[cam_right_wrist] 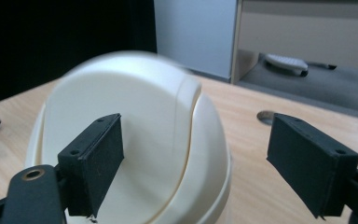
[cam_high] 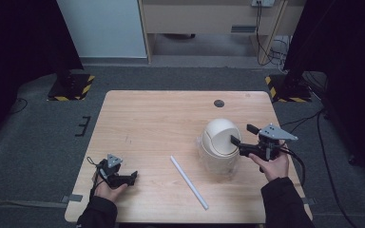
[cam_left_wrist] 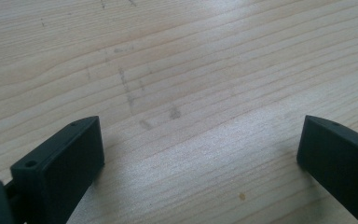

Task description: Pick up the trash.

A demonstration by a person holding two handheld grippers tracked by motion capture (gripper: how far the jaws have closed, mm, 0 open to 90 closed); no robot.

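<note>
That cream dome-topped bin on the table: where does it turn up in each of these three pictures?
High view: the cream bin stands right of centre, beside the right gripper.
Left gripper view: bare wooden table between open fingers.
Right gripper view: its domed lid sits left of centre, close up.
Shared landmark: the round dark hole in the table.

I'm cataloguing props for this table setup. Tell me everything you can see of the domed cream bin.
The cream bin looks like smooth plastic: a rounded dome lid with a curved seam for a swing flap, atop a paler, slightly see-through body. It stands upright on the table's right half. The right gripper, jaws open, is at its dome; contact is unclear.
</note>
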